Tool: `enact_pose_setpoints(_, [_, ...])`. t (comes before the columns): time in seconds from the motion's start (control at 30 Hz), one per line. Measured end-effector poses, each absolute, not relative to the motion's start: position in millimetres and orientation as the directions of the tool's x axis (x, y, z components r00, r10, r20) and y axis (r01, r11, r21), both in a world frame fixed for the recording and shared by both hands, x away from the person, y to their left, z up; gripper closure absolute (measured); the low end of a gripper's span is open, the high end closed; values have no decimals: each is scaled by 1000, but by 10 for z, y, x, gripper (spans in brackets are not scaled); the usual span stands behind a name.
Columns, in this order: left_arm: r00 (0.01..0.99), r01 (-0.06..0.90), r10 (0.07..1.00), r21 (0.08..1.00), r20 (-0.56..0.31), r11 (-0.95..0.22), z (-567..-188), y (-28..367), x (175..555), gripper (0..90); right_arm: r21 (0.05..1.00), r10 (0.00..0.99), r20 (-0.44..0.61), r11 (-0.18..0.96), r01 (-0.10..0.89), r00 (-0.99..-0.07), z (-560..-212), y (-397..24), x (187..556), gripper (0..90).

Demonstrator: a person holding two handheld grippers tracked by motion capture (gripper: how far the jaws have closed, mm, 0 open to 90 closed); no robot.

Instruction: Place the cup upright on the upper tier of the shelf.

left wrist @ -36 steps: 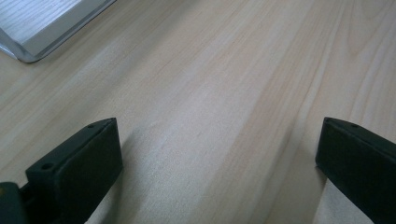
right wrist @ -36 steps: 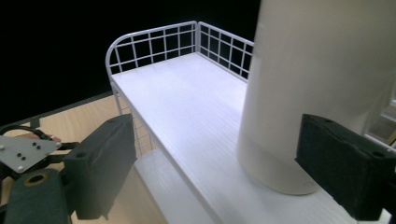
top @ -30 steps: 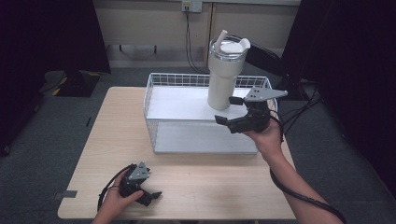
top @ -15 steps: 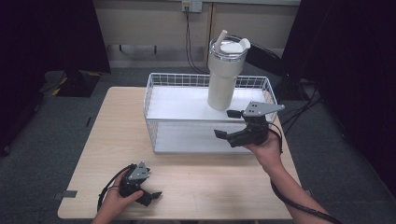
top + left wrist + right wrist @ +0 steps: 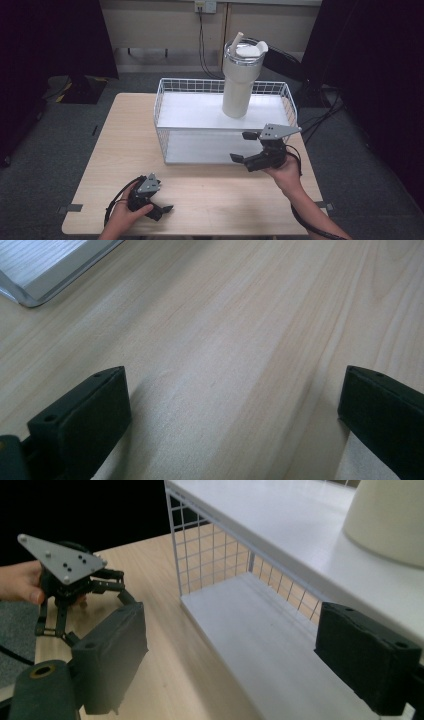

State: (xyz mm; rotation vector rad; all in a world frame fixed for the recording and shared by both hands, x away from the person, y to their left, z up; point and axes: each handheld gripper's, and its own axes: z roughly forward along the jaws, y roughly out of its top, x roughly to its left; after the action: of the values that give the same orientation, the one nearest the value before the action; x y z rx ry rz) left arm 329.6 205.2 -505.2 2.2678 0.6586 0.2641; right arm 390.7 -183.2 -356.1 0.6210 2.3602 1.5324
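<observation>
Evidently the right gripper (image 5: 246,148) has withdrawn from the tumbler (image 5: 240,80): a second ago it hung up beside the cup's lower body, and it now sits lower and nearer the person, in front of the wire basket rack (image 5: 161,107). Its jaws stand wide apart with nothing between them, as the right gripper view confirms. The tumbler stands upright and unsupported on the rack's upper white shelf (image 5: 190,112), toward the right, lid and straw on top, well apart from both grippers. Judgement: the placing looks complete, and the retreat reads as a release. The left gripper (image 5: 161,210) has not moved; it rests low on the table (image 5: 115,145) near the front edge, jaws spread wide over bare wood. The rack's lower shelf (image 5: 260,645) is bare.
</observation>
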Motion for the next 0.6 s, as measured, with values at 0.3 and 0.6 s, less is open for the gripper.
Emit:
enact_pose_setpoints(0.3, [846, 379, 532, 714, -11, -588, -5053, 2052, 3296, 0, 902, 470, 38, 364, 232, -882, -3847, -1836, 3827, 130])
enact_pose_setpoints(0.6, [846, 378, 532, 714, -10, -589, -5053, 2052, 3296, 0, 890, 461, 73, 370, 266, -884, -4104, -1844, 3788, 134])
